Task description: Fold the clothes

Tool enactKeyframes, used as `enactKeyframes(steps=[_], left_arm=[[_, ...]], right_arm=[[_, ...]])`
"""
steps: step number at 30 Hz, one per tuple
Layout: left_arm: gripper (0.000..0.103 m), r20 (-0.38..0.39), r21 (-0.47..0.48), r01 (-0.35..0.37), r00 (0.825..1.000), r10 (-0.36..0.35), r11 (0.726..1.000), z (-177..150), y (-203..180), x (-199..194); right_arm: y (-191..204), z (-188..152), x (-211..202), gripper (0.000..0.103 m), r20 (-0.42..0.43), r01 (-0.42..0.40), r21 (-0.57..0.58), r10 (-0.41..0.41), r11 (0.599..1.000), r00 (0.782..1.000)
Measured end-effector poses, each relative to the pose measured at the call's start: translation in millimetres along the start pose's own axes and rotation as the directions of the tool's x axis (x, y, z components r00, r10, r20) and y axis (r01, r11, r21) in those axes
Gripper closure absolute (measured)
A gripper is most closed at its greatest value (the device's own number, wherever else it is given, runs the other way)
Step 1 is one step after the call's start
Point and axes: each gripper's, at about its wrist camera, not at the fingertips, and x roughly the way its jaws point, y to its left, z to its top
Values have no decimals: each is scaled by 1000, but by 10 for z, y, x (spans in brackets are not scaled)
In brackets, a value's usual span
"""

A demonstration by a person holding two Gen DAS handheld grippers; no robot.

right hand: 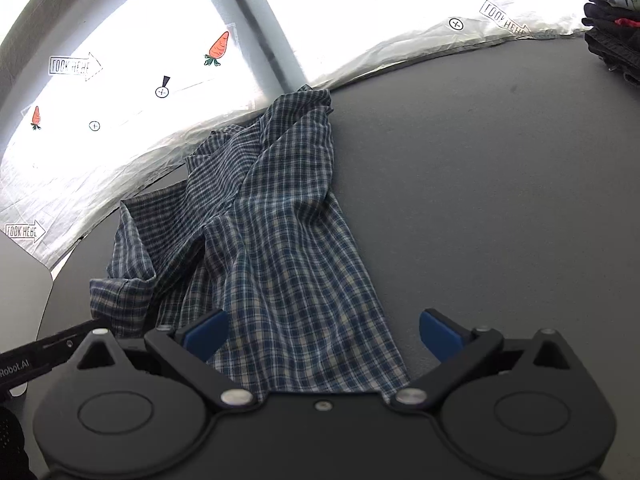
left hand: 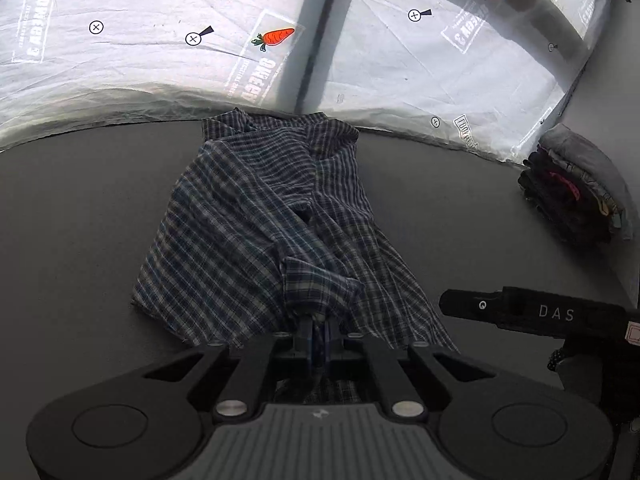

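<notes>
The left gripper (left hand: 319, 334) is clenched on a bunched fold of the checked shirt (left hand: 276, 220), which lies crumpled on the grey table (left hand: 72, 240). The right gripper (right hand: 322, 334) is spread wide above the shirt's near edge, apparently not touching it. A stack of folded clothes (left hand: 576, 192) sits by the wall.

A blue-and-white checked shirt (right hand: 272, 240) lies centre frame on a dark grey table (right hand: 500, 200); orange carrots (left hand: 276, 37) dot the white sheet (left hand: 140, 60) above.
</notes>
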Motion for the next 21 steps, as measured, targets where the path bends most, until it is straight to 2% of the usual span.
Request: enactKeyframes(steps=[2, 4, 8, 10, 13, 15, 19, 21], left_arm=[[96, -59, 12, -10, 998, 11, 1000, -146, -102, 78], [92, -111, -23, -17, 994, 14, 1000, -229, -82, 150], [84, -164, -79, -50, 986, 36, 996, -355, -43, 137], [67, -172, -75, -72, 983, 58, 995, -387, -59, 70], [59, -182, -90, -98, 980, 81, 991, -450, -43, -29], [56, -191, -100, -136, 975, 115, 986, -503, 3, -90], [55, -227, -156, -203, 960, 165, 967, -619, 196, -146], [55, -247, -199, -218, 955, 166, 956, -691, 312, -162]], right_arm=[[-44, -70, -107, 0, -4, -3, -6, 3, 1000, 1000], [-86, -144, -207, 0, -9, -8, -10, 8, 1000, 1000], [-109, -274, -341, 0, -24, -29, -31, 29, 999, 999], [-85, -318, -400, 0, -29, -49, -49, 48, 998, 998], [-17, -363, -458, 0, -22, -77, -78, 76, 994, 997], [44, -382, -495, 0, -15, -94, -100, 93, 991, 996], [226, -398, -510, 3, -9, -143, -161, 143, 976, 990], [311, -395, -499, 10, -11, -169, -185, 170, 968, 985]])
